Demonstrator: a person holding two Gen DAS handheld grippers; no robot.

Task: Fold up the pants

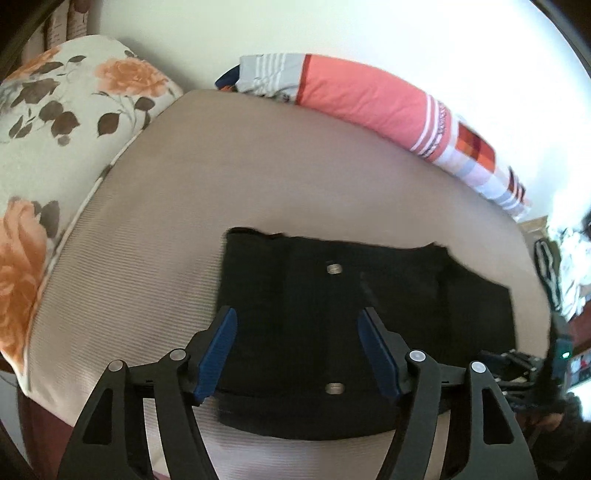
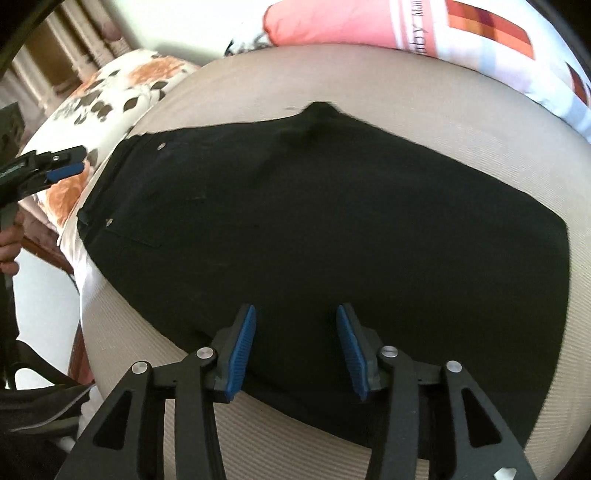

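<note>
Ribbed beige bedding covers the bed that fills both wrist views, and black pants lie folded flat on it. Nearest in the right view, the right gripper tilts steeply down over the near edge of the pants, its black linkage arms splayed and its ridged blue pads standing partly apart with nothing pinched between them; only dark cloth shows beneath the gap. In the left view the left gripper also points down at the pants, its blue pads spread wider and gripping nothing, above a strip of fabric with two small metal buttons. The pants look matte and dense, forming a rough rectangle with a slightly ragged far edge; in the right view a small hump rises on the far edge, and pocket seams and rivets show toward the left end. At the left edge of the right view the left gripper is seen side-on, held by a hand off the bed's side. Beyond the pants the bedding is bare and finely corded. Farther back sit a pillow printed with orange roses and brown leaves, and a soft coral blanket with white stripes and checked patches, lying against a white wall.
</note>
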